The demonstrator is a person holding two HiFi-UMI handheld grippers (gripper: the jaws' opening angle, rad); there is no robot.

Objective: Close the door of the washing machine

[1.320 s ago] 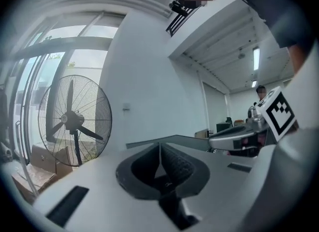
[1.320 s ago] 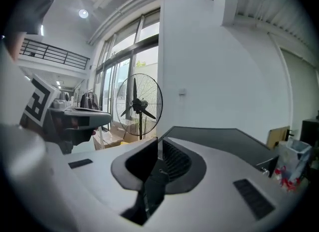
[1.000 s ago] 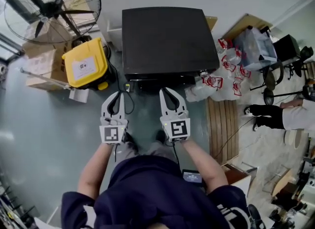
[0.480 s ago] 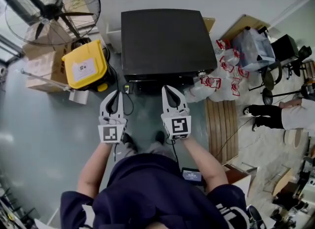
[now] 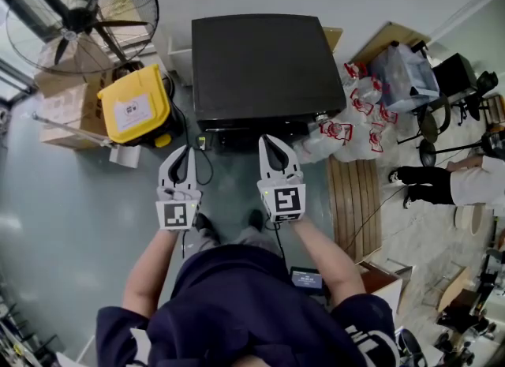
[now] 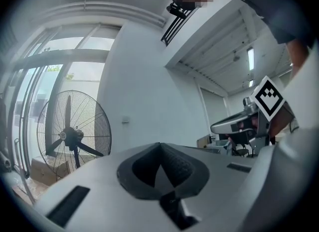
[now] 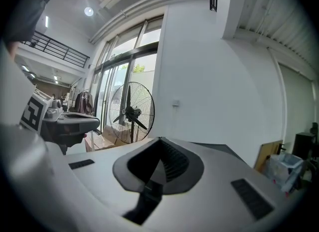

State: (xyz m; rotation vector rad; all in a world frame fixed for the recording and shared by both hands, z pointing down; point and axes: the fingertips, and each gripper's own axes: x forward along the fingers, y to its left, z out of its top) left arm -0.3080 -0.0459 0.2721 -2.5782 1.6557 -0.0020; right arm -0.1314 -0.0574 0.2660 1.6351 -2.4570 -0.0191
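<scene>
Left gripper (image 5: 182, 152) and right gripper (image 5: 270, 144): fingers pressed shut, holding nothing.
Black box-shaped washing machine (image 5: 256, 61) stands just beyond them, front facing the person; its door is hidden from above.

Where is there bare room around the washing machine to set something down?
The washer top is bare. Open floor lies left of the person, near the yellow box. Crowded: bags and pallet right of the washer, boxes and fan at its left.
</scene>
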